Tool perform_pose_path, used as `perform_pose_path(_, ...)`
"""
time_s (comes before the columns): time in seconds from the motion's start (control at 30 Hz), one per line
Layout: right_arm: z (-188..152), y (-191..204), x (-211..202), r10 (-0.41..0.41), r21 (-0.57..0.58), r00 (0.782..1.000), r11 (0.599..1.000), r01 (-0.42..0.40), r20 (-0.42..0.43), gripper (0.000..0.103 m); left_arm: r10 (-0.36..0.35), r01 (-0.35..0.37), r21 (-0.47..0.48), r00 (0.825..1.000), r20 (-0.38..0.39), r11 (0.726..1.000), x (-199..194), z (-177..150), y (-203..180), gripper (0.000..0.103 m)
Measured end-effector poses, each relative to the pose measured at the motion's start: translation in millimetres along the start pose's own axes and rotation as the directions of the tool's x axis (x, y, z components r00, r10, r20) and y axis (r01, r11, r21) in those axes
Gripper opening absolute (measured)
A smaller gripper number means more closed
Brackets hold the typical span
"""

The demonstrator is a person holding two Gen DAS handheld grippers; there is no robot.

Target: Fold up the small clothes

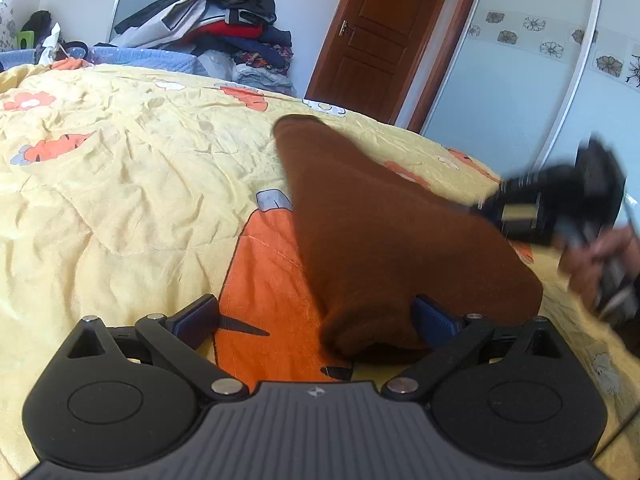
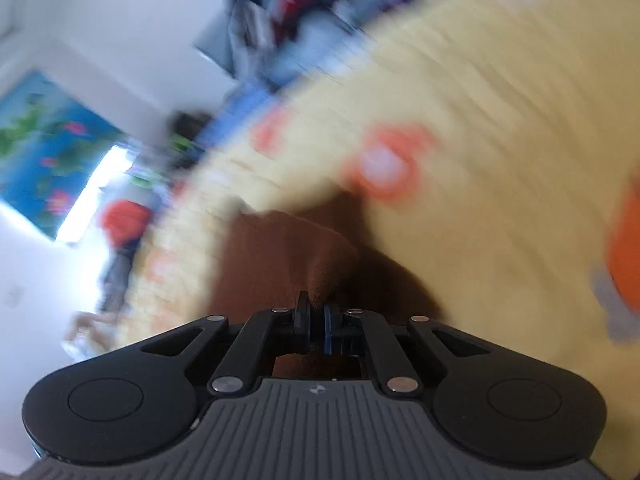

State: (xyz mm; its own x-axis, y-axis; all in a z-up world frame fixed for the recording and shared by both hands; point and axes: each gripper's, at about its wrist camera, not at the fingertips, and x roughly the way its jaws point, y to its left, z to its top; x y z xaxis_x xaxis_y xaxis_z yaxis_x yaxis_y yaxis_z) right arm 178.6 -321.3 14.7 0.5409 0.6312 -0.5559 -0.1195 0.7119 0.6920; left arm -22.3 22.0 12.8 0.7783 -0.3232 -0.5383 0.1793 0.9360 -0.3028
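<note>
A brown garment point(image 1: 372, 232) lies on the yellow quilt point(image 1: 120, 184), stretching from the near right toward the far middle. My left gripper point(image 1: 316, 320) is open wide just above the quilt; the garment's near end lies between its fingers, against the right pad point(image 1: 434, 320). My right gripper point(image 2: 316, 312) is shut on a pinch of the brown garment point(image 2: 288, 256). It also shows, blurred, in the left wrist view point(image 1: 480, 204) at the garment's right edge. The right wrist view is strongly blurred by motion.
A pile of clothes point(image 1: 224, 20) is stacked beyond the bed's far edge. A brown door point(image 1: 380, 32) and a pale wardrobe point(image 1: 520, 80) stand at the back right. The quilt carries orange carrot prints point(image 1: 272, 280).
</note>
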Motion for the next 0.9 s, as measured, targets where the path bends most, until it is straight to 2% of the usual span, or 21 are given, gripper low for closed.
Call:
perform_pose_path(0.03,-4.5,-8.3,-2.0,0.046,0.039,0.999,0.998,-0.047,0.02,0.011,0.0,0.0,0.0,1.0,0.0,1.0,-0.1,0.0,0.1,0.103)
perform_pose_path(0.1,-7.0,-12.0,-8.5,0.083,0.086,0.995,0.992,-0.087,0.058,0.012,-0.002,0.002,-0.002,1.0,-0.005,1.0,-0.8,1.0,0.4,0.103)
perform_pose_path(0.2,-4.4,-6.7,-11.9,0.073,0.073,0.996,0.994,-0.077,0.058,0.022,-0.019,0.017,-0.051,0.999,-0.04,0.999,-5.3,8.4,5.5,0.103)
perform_pose_path(0.27,-0.9,-2.4,-23.4,0.093,0.069,0.993,0.993,-0.098,0.078,0.039,-0.086,0.075,-0.175,0.995,-0.052,0.982,-11.0,16.3,17.4,0.103)
perform_pose_path(0.3,0.5,-1.2,-31.3,0.105,0.066,0.989,0.991,-0.112,0.1,0.044,-0.126,0.11,-0.252,0.991,-0.049,0.961,-12.7,20.6,25.2,0.103)
perform_pose_path(0.37,1.8,4.9,-43.3,0.129,0.072,0.984,0.988,-0.139,0.124,0.06,-0.2,0.166,-0.393,0.979,-0.045,0.904,-9.0,27.8,39.4,0.103)
perform_pose_path(0.43,-2.5,14.2,-46.3,0.165,0.07,0.982,0.983,-0.171,0.09,0.062,-0.266,0.193,-0.501,0.961,-0.076,0.844,4.8,31.6,49.6,0.102)
perform_pose_path(0.5,-15.3,24.1,-44.4,0.162,0.039,0.986,0.986,-0.163,0.027,0.062,-0.31,0.201,-0.555,0.944,-0.11,0.807,18.0,31.7,53.4,0.102)
perform_pose_path(0.6,-40.4,31.3,-39.4,0.106,-0.019,0.993,0.994,-0.106,-0.044,0.062,-0.336,0.216,-0.536,0.932,-0.135,0.816,24.6,33.9,45.7,0.102)
perform_pose_path(0.63,-48.8,31.1,-38.0,0.093,-0.033,0.994,0.995,-0.095,-0.059,0.06,-0.343,0.217,-0.531,0.927,-0.15,0.819,28.4,33.0,41.4,0.094)
perform_pose_path(0.67,-54.7,30.1,-35.8,0.093,-0.039,0.993,0.995,-0.096,-0.07,0.045,-0.338,0.207,-0.514,0.925,-0.175,0.832,32.5,33.6,35.8,0.072)
perform_pose_path(0.7,-59.4,28.4,-32.7,0.1,-0.037,0.991,0.994,-0.103,-0.085,0.03,-0.314,0.182,-0.481,0.926,-0.209,0.857,37.0,35.1,28.9,0.057)
perform_pose_path(0.73,-63.9,27.3,-29.7,0.106,-0.034,0.989,0.993,-0.11,-0.101,0.02,-0.273,0.144,-0.439,0.929,-0.248,0.887,41.5,37.2,22.9,0.027)
perform_pose_path(0.77,-67.9,28.3,-31.1,0.106,-0.043,0.99,0.993,-0.111,-0.089,0.02,-0.249,0.114,-0.415,0.926,-0.285,0.903,45.5,39.0,19.6,0.022)
perform_pose_path(0.83,-71.2,33.7,-39.8,0.132,-0.054,0.987,0.989,-0.137,-0.089,0.019,-0.232,0.105,-0.386,0.926,-0.298,0.916,38.0,45.6,17.6,0.02)
perform_pose_path(0.9,-76.8,34.2,-51.0,0.129,-0.075,0.988,0.988,-0.135,-0.084,0.019,-0.191,0.102,-0.289,0.936,-0.297,0.952,25.7,50.0,12.8,0.02)
